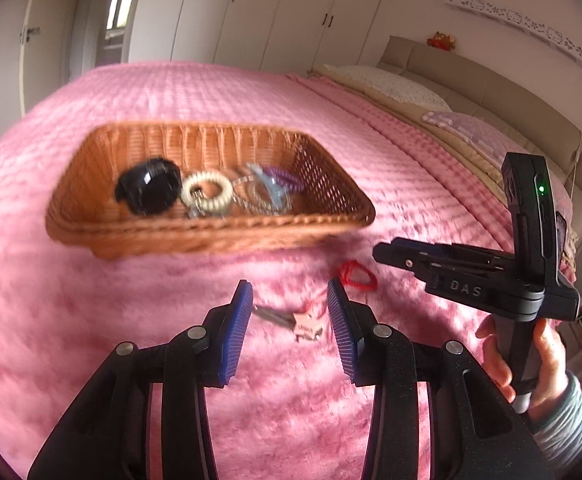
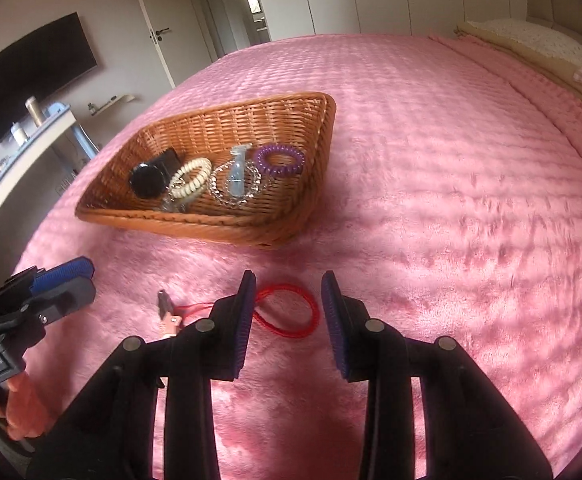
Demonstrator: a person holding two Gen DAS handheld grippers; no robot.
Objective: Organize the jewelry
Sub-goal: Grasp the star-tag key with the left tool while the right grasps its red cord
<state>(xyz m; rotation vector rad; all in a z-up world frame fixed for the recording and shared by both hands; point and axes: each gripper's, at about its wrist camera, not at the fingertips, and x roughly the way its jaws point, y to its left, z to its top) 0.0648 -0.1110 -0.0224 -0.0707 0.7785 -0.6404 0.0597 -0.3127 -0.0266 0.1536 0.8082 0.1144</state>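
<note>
Left wrist view: the left gripper (image 1: 289,316) hovers over a pink bed (image 1: 371,128) with its blue fingers (image 1: 235,332) spread wide and holding nothing; a key with a pink star charm (image 1: 291,322) lies between their tips, a wicker basket (image 1: 211,236) of jewelry beyond. Right wrist view: the right gripper (image 2: 287,320) is equally wide and empty, a red cord loop (image 2: 291,312) lying between its fingers (image 2: 337,320), with the basket ahead, left.

My grippers (image 1: 289,320) are black with ribbed blue pads (image 1: 235,332) and silver screws. One reads "DAS". My sleeve (image 1: 567,420) is grey-striped.
</note>
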